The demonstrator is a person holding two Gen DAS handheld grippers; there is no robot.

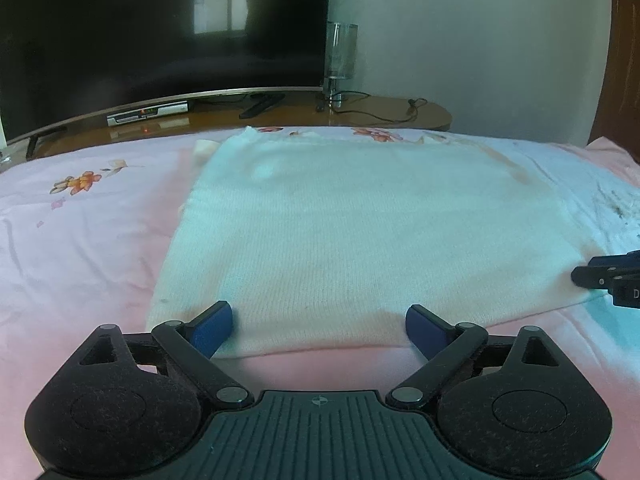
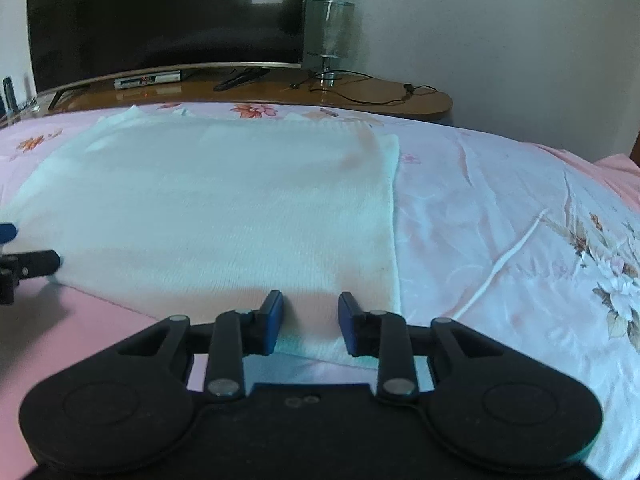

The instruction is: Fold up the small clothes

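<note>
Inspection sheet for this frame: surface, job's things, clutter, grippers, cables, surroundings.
Surface: pink floral bedsheet, wrinkled.
Job's things: white knit garment lying flat, folded into a rectangle.
Clutter: nothing seen on the bed.
Grippers: left gripper open at the garment's near edge; right gripper open, near edge between its jaws, pads not pressing.
Cables: black cord on the wooden shelf.
Surroundings: dark television, glass lamp, set-top box.

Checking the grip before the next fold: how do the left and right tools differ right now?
The left tool gapes wide; the right tool stands narrower. Left sits at the white knit cloth's near-left edge, right at its near-right corner. Neither pinches the cloth.
</note>
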